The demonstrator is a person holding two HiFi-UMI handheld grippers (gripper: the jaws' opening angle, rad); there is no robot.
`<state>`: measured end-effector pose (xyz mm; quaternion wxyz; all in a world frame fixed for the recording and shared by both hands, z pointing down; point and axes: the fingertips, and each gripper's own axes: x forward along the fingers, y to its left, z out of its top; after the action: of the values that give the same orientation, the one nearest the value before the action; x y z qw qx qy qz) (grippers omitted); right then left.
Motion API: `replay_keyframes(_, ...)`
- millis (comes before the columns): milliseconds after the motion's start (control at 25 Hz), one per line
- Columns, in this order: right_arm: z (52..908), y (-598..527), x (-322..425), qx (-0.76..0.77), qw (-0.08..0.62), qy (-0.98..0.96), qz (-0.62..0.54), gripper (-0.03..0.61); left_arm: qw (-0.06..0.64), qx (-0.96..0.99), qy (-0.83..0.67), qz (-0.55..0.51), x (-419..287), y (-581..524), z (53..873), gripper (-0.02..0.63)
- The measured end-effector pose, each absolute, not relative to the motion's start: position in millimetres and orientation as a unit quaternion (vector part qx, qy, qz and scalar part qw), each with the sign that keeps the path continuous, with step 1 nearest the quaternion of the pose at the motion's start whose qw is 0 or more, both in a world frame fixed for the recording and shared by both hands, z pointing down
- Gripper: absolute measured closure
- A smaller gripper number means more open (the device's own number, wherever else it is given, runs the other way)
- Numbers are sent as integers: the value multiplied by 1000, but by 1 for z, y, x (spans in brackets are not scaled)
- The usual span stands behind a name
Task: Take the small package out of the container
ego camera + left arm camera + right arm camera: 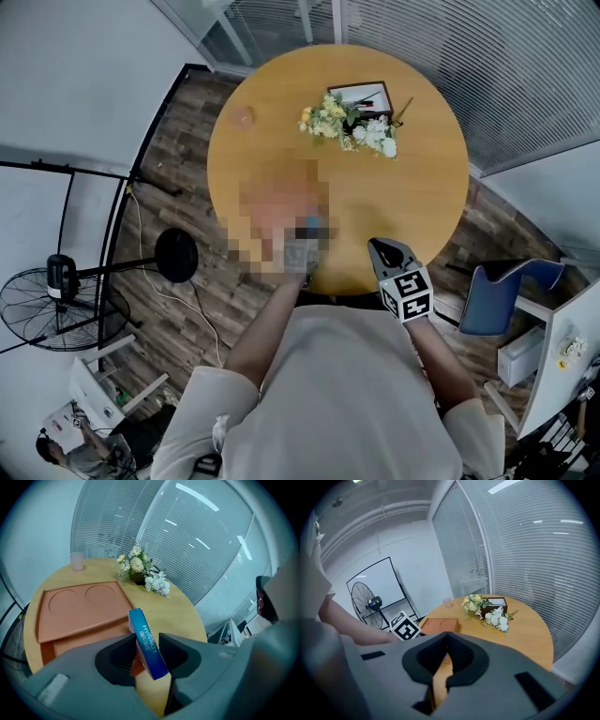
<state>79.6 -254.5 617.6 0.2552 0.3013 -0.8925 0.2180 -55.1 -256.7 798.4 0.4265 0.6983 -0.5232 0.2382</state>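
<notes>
A small blue package [140, 620] stands tilted between the jaws of my left gripper [147, 640], and both pads press on its flat sides. Just behind it on the round table sits the orange container [79, 609], whose top has two round recesses. In the head view my left gripper [302, 251] is at the table's near edge, and a mosaic patch hides most of the container. My right gripper [384, 248] hovers at the near edge to the right. Its fingertips meet [447, 637] with nothing between them. From there the container [439, 625] shows to the left.
A bunch of white and yellow flowers [349, 124] lies against a dark box [361, 94] at the far side of the table [412, 187]. A pink cup [243, 116] stands far left. On the floor are a fan [56, 300] and a blue chair [502, 291].
</notes>
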Motion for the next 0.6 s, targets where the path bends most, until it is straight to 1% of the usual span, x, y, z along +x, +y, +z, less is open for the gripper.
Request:
replay_keyframes(120,620,-258,80,293,254,-895,219,575,429,677,-549,238,-68,-255,797,530)
replay_keyframes(400,621,-264,68,272,248,-904,218,575,425,665,-579,205,-87,-248,781,537)
replay_keyframes(600,624,-261,57,257,251,-909,210,575,399,671,-598,180,-98,-243,752,537)
